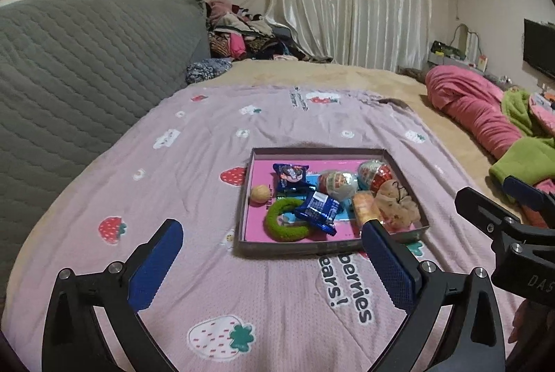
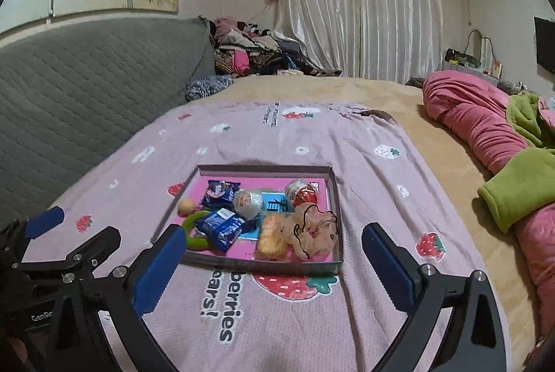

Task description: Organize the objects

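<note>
Since every loose item now lies inside the shallow tray (image 1: 250, 198) on the pink strawberry blanket (image 1: 194, 271), the sorting looks finished or close to it, and nothing else of the kind shows on the blanket around it. Both tongs stand wide apart with nothing between their pads: the left gripper (image 1: 274, 243) hangs short of the tray's near rim, and the right gripper (image 2: 274, 245) frames that rim from a little further over, its left finger crossing the tray's near-left corner in the picture without clearly touching it. Inside, two blue snack packets (image 1: 290, 173) lie toward the left, with a small tan ball (image 1: 260, 193) against the left wall and a green fuzzy ring (image 1: 282, 224) in the near-left corner, partly under one packet. Two foil-wrapped eggs (image 1: 338, 184) sit toward the back, and an orange wrapped cake (image 2: 272, 235) and a beige scrunchie (image 2: 312, 230) fill the near-right corner. They are heaped loosely, not lined up, which suggests each was simply dropped in where room allowed; the low walls are what keep round pieces like the ball and eggs from rolling off the soft bedding. With both pairs of tongs empty and held back from the tray, the sensible reading is that the hands are clear of the work.
</note>
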`<action>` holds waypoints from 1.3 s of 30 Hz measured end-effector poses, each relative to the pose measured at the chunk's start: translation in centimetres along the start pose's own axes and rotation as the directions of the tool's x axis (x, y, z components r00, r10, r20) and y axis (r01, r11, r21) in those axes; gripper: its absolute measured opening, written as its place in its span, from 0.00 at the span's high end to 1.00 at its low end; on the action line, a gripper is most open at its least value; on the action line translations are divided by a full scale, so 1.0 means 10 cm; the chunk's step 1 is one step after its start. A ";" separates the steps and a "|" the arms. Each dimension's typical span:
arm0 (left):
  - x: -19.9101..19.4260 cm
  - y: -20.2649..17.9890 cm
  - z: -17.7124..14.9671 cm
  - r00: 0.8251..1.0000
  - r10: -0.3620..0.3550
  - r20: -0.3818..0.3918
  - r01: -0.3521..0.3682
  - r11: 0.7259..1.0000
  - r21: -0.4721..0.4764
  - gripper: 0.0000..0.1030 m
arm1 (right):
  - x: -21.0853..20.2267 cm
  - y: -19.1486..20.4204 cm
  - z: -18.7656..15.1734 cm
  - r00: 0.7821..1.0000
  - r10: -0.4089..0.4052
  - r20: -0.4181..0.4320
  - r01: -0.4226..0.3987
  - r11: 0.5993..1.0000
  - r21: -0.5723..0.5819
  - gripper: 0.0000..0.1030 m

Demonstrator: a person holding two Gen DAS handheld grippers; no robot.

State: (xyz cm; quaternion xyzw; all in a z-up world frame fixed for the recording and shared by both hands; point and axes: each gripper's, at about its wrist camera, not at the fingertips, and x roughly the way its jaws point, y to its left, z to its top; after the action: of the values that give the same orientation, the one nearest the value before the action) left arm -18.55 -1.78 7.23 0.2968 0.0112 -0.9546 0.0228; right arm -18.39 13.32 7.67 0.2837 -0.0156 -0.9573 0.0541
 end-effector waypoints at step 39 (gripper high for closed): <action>-0.52 0.13 -0.91 0.999 0.026 -0.032 -0.026 0.999 -0.024 0.00 | -0.70 -0.01 -0.83 1.000 0.000 -0.013 0.000 0.999 -0.038 0.01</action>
State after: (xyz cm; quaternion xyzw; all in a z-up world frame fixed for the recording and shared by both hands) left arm -9.05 -2.59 2.63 0.3117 0.0192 -0.9492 0.0386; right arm -8.06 14.21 4.44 0.2889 0.0030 -0.9555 0.0596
